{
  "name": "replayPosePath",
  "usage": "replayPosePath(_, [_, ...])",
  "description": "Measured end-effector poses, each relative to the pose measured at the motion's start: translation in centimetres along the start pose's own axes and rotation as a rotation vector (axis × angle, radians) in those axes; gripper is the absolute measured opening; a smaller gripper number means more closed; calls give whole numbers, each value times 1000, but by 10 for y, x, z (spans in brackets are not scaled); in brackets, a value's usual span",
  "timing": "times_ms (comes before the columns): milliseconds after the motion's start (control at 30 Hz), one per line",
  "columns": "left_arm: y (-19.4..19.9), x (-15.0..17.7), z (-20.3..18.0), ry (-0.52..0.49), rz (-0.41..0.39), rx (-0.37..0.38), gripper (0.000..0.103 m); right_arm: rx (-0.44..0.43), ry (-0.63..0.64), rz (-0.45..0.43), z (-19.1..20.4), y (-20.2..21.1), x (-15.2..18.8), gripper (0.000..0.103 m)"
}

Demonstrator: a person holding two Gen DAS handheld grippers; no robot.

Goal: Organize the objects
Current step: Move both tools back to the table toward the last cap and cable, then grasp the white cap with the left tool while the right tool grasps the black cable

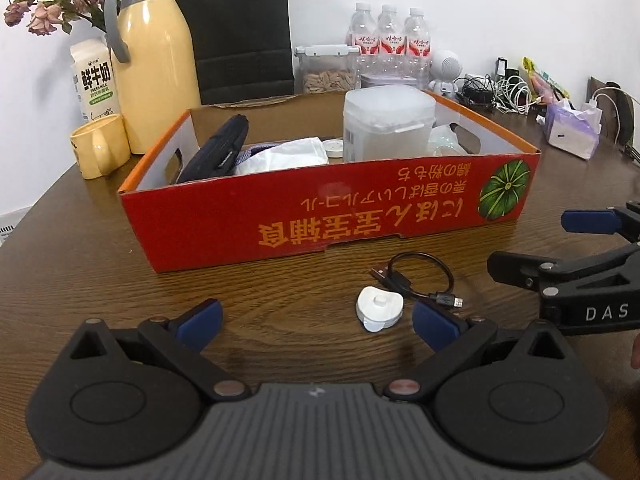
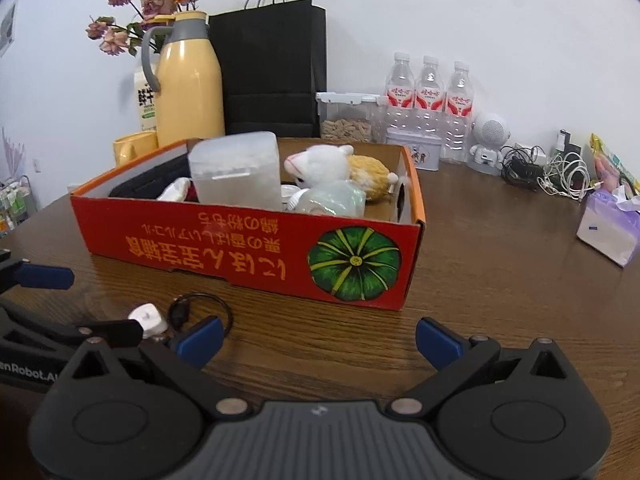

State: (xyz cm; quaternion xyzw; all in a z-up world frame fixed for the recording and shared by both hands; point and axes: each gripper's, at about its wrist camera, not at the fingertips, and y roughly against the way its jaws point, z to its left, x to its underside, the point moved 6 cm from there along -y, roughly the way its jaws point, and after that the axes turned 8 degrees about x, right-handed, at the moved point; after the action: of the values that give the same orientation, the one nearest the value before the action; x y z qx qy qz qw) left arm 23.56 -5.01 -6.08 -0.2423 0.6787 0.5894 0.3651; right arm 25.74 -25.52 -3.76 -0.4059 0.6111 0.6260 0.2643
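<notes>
A red cardboard box [image 1: 320, 216] [image 2: 248, 252] stands on the wooden table, holding a translucent tub [image 1: 386, 120] [image 2: 236, 170], a dark pouch [image 1: 218, 150], white cloth and plush toys [image 2: 324, 164]. In front of the box lie a small white heart-shaped item [image 1: 378, 307] [image 2: 149, 318] and a short black USB cable [image 1: 420, 280] [image 2: 192, 312]. My left gripper [image 1: 318, 322] is open just short of the white item, which lies near its right finger. My right gripper [image 2: 318, 338] is open over bare table, to the right of the cable; in the left wrist view it shows at the right edge [image 1: 532, 248].
Behind the box stand a yellow thermos [image 1: 154, 60], a yellow mug [image 1: 98, 146], a milk carton [image 1: 94, 80], a black paper bag [image 1: 240, 28], a seed container [image 1: 326, 74] and three water bottles [image 2: 430, 104]. Tangled chargers [image 2: 548, 172] and a tissue pack [image 2: 608, 228] sit at the right.
</notes>
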Motion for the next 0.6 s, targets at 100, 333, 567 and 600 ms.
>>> replayPosePath(100, [-5,0,1,13,10,3,103,6,-15,9,-2,-3,1,103])
replayPosePath(333, [-10,0,-4,2,15,27,89,12,-17,3,-2,-3,1,103])
replayPosePath(567, [-8,0,-13,-18,-2,80,31,16,-16,0,-2,-2,1,103])
replayPosePath(600, [-7,1,-14,-20,-7,89,27,15,-17,0,-2,-2,1,103])
